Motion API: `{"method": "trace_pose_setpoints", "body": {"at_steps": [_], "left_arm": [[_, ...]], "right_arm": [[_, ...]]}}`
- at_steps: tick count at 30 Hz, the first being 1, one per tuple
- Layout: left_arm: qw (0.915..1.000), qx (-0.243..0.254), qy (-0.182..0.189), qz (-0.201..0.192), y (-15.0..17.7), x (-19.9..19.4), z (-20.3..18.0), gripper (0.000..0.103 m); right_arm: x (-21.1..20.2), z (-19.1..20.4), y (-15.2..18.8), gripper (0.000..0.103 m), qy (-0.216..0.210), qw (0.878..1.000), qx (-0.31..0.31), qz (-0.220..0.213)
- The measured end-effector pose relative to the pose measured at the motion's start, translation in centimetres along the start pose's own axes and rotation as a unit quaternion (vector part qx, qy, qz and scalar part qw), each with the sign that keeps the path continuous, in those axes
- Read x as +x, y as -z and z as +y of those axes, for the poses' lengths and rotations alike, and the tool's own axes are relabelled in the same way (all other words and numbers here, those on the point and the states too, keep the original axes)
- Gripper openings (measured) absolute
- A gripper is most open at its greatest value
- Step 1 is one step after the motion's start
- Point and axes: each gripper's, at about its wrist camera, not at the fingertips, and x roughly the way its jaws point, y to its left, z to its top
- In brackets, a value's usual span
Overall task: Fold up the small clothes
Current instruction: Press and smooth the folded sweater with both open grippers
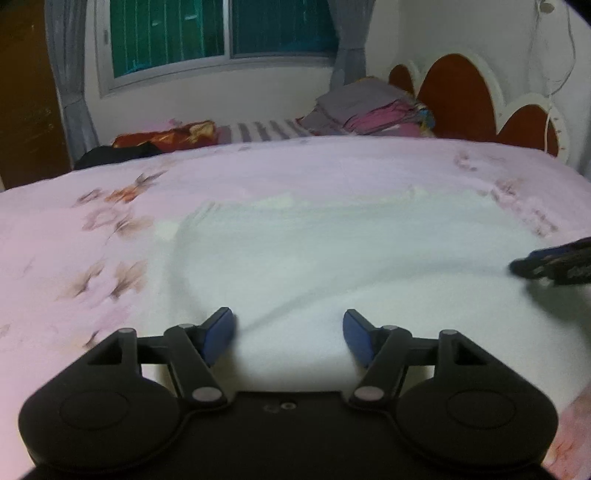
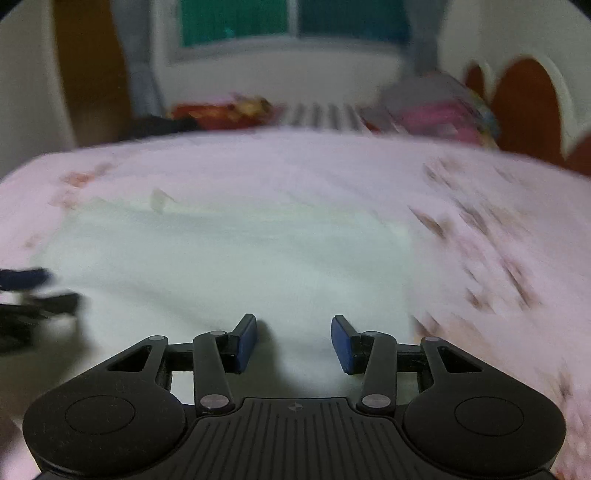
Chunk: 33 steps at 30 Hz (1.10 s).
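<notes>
A pale white-green garment (image 1: pixel 332 258) lies spread flat on the pink floral bedsheet (image 1: pixel 74 240). It also shows in the right wrist view (image 2: pixel 240 258). My left gripper (image 1: pixel 288 338) is open and empty, low over the garment's near left part. My right gripper (image 2: pixel 293 341) is open and empty, low over the garment's near right part. The right gripper also shows at the right edge of the left wrist view (image 1: pixel 554 264). The left gripper shows blurred at the left edge of the right wrist view (image 2: pixel 29 291).
A stack of folded grey and pink clothes (image 1: pixel 369 107) sits at the far right by the red-and-white headboard (image 1: pixel 461 96). A red-orange cloth (image 1: pixel 166 134) and a dark cloth (image 1: pixel 110 153) lie at the far left. A window with curtains (image 1: pixel 221 33) is behind.
</notes>
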Motion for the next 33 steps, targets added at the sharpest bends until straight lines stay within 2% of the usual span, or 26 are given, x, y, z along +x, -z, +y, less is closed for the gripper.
{"method": "trace_pose_setpoints", "body": {"at_steps": [2,4,7,10,12,13,14,18,22,28,33], "left_arm": [[1.0,0.0,-0.006,-0.001,0.0,-1.0,-0.1,0.064],[0.9998,-0.01,0.006,-0.013,0.0,-2.4,-0.6,0.064],[0.9989,-0.019,0.039,-0.014,0.8,-4.0,-2.6,0.063],[0.9987,-0.006,0.051,-0.005,2.4,-4.9,-5.0,0.063],[0.9988,-0.007,0.047,0.008,3.5,-4.8,-5.8,0.059],[0.9989,-0.009,0.045,0.011,4.0,-4.8,-5.9,0.059],[0.9989,-0.013,0.044,0.01,4.3,-4.8,-5.8,0.059],[0.9992,-0.01,0.037,0.008,4.5,-5.3,-5.6,0.06],[0.9993,-0.033,0.018,0.01,5.1,-6.2,-4.0,0.061],[0.9984,-0.054,-0.004,0.014,6.2,-7.8,-0.9,0.06],[0.9974,-0.07,-0.01,0.013,6.9,-8.3,0.1,0.06]], "right_arm": [[-0.6,-1.0,0.4,0.043,-0.005,1.0,0.004,-0.002],[-2.2,-0.4,0.2,0.043,-0.005,1.0,0.002,-0.009],[-4.4,1.8,1.2,0.043,-0.061,0.998,-0.008,-0.019],[-5.4,4.8,3.2,0.043,-0.094,0.995,-0.036,-0.008],[-5.7,6.3,4.7,0.043,-0.109,0.993,-0.041,-0.001],[-5.8,6.7,5.4,0.038,-0.113,0.993,-0.041,0.004],[-5.7,7.3,6.0,0.032,-0.112,0.993,-0.043,0.009],[-6.5,8.3,6.9,0.032,-0.102,0.993,-0.054,0.006],[-6.7,7.7,7.1,0.032,-0.083,0.994,-0.074,0.01],[-8.4,3.1,8.7,0.032,-0.029,0.998,-0.049,0.013],[-9.5,-0.2,9.3,0.031,-0.007,1.0,-0.019,0.013]]}}
